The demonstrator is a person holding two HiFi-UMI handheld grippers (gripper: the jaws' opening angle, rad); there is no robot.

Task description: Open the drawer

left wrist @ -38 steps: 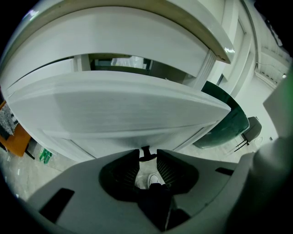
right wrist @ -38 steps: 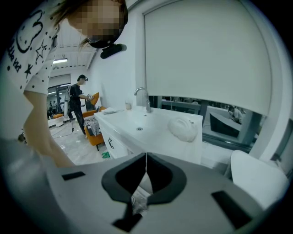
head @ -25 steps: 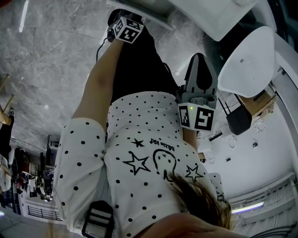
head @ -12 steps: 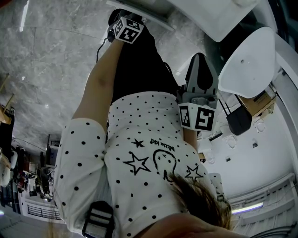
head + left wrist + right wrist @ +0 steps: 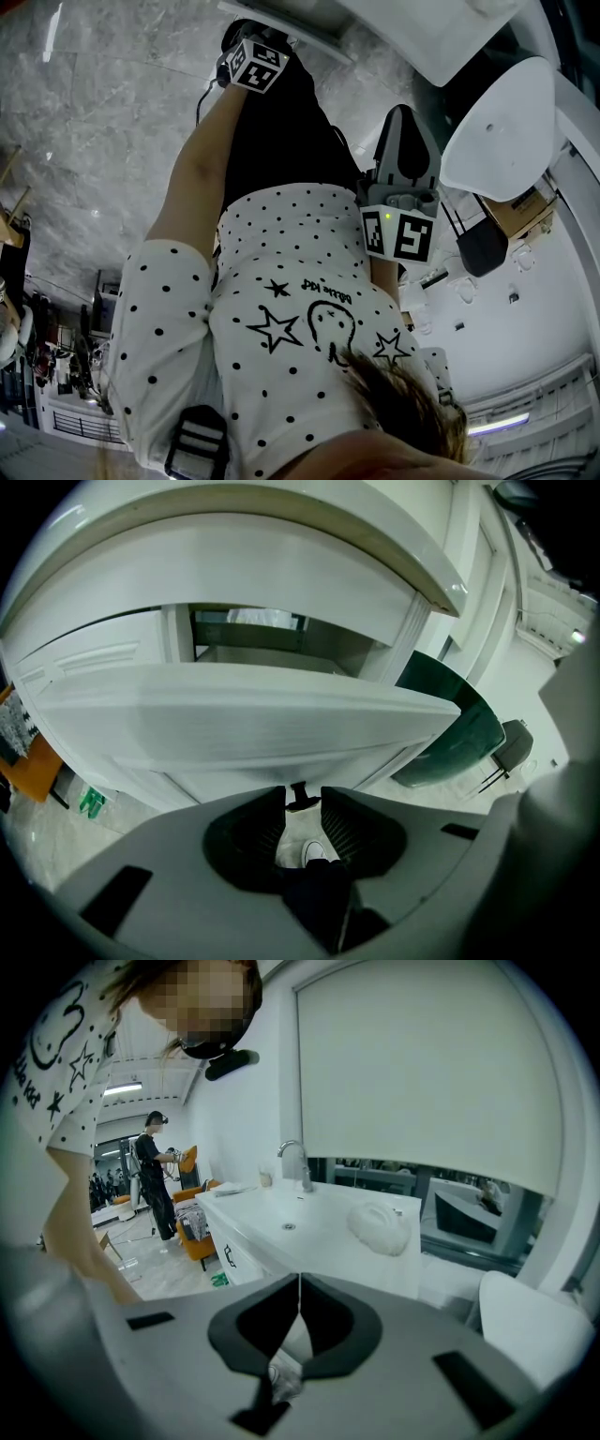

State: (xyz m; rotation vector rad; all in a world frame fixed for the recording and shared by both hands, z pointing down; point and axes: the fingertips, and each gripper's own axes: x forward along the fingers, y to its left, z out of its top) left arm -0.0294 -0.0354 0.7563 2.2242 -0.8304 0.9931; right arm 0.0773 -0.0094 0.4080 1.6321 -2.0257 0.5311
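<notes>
my left gripper (image 5: 302, 801) stands open, the small black handle (image 5: 299, 790) of the white drawer (image 5: 262, 728) just at its tips, not pinched. i judge the handle stiff but thin: grip there, pull straight. my right gripper (image 5: 298, 1283) is closed, empty.

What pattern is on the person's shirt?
The shirt is white with black dots, stars and a smiley face, clearest in the head view.

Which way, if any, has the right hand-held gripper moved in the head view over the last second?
No. The right hand-held gripper keeps the same gap from the white chair beside it.
</notes>
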